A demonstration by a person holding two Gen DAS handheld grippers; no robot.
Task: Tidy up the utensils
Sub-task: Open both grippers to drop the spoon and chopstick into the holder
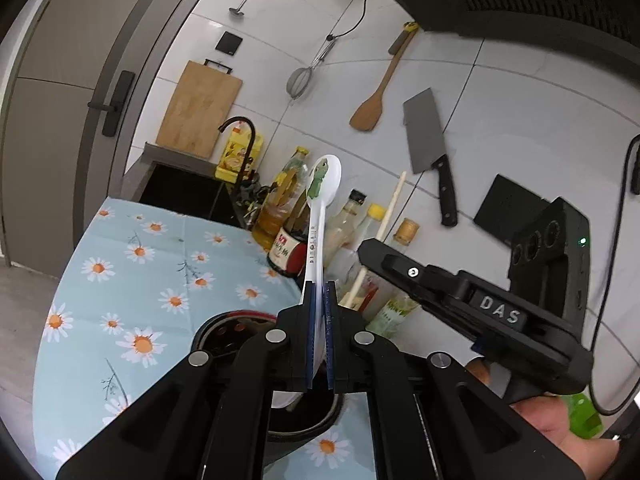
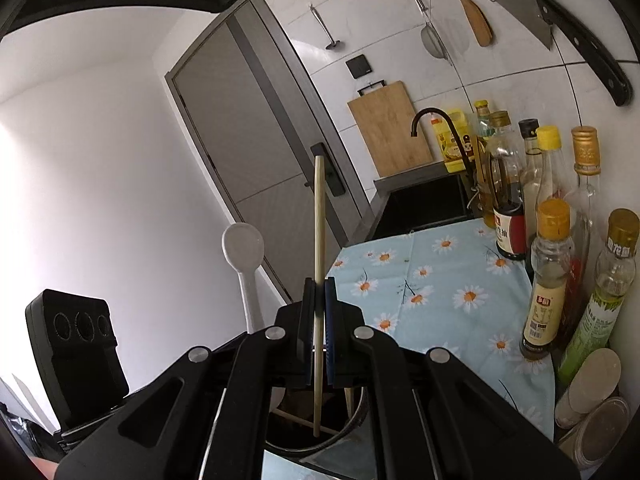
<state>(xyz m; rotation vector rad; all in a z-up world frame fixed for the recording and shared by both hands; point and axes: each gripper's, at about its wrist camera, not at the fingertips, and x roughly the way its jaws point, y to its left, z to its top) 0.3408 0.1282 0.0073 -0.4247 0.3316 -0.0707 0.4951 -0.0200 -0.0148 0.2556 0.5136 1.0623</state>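
While the left gripper (image 1: 319, 312) is clamped on the handle of a white spoon (image 1: 322, 200) that stands upright above the round utensil holder (image 1: 224, 328), the right gripper (image 2: 319, 312) pinches a single wooden chopstick (image 2: 319, 216), also upright. Its lower end dips into that holder (image 2: 356, 420), which stands on the daisy tablecloth (image 2: 440, 280) near the bottles (image 2: 548, 276).

This is a home kitchen. A white tiled wall (image 1: 460, 92) carries a hanging cleaver (image 1: 428, 136), wooden spatula (image 1: 370, 110), wire strainer (image 1: 299, 82) and ladle (image 1: 244, 0). At ten o'clock a cutting board (image 1: 198, 110) leans behind a dark sink (image 1: 180, 188) with a black faucet (image 1: 244, 140). Oil and sauce bottles (image 2: 508, 200) crowd the surface (image 1: 160, 272), covered with a daisy-print cloth.
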